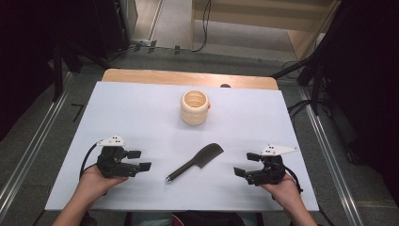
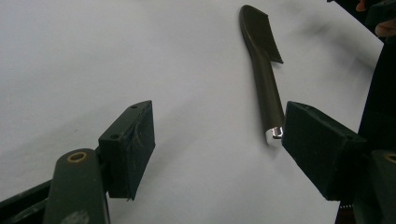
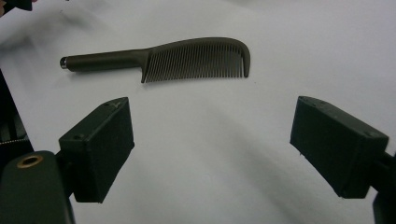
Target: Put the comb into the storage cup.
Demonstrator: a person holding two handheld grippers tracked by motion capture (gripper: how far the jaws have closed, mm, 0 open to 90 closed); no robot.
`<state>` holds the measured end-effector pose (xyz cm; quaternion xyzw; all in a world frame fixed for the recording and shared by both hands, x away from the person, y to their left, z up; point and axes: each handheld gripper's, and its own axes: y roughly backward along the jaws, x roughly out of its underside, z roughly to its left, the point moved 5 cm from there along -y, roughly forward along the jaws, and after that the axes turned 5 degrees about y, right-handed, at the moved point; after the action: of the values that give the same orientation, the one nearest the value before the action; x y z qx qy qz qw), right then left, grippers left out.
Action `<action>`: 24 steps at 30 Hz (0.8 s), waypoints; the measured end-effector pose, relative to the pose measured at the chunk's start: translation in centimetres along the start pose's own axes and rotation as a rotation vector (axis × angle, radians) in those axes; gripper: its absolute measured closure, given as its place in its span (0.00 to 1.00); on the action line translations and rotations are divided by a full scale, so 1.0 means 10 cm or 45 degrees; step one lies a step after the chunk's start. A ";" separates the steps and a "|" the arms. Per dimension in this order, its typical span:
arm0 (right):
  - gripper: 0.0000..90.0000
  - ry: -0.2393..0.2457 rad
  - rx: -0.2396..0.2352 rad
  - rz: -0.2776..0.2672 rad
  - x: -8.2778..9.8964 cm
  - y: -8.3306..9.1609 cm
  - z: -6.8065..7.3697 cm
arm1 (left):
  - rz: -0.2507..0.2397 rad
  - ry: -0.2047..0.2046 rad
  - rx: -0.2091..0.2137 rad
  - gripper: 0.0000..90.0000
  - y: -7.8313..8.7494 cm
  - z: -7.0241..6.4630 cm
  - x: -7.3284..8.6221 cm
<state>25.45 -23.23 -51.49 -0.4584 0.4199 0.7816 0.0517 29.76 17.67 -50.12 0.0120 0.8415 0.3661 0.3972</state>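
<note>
Two grippers rest low over a white table [image 1: 141, 113], one at each near corner; the left gripper [image 1: 139, 160] sits in the person's left hand [image 1: 94, 184] with its jaws spread wide and nothing between them, pointing toward the middle of the table; the right gripper [image 1: 246, 165] sits in the right hand [image 1: 285, 188], jaws likewise wide apart and empty, pointing back toward the left one. Between them, apart from both, lies a dark handled comb [image 1: 195, 162] flat on the table, slanted, its handle end toward the person and its toothed end toward the far right; in the left gripper view the comb [image 2: 264, 70] runs away from the camera, its metal-tipped handle end seen just beside the right-hand pad; in the right gripper view the comb [image 3: 187, 58] lies crosswise beyond the jaws, teeth facing the camera. Farther back, near the table's centre line, stands a cream ribbed cup [image 1: 194, 108], upright and well apart from the comb.
</note>
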 end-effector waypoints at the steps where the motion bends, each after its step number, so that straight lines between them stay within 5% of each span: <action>1: 0.13 0.002 0.003 0.001 0.00 0.00 0.00 | 0.000 -0.001 0.001 0.30 0.00 0.00 0.00; 24: 0.13 -0.006 -0.005 0.004 0.01 0.00 -0.02 | 0.022 0.000 -0.007 0.30 -0.01 -0.02 0.00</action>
<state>25.50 -23.38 -51.66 -0.4562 0.4190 0.7835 0.0506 29.69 17.47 -50.13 0.0181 0.8403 0.3719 0.3940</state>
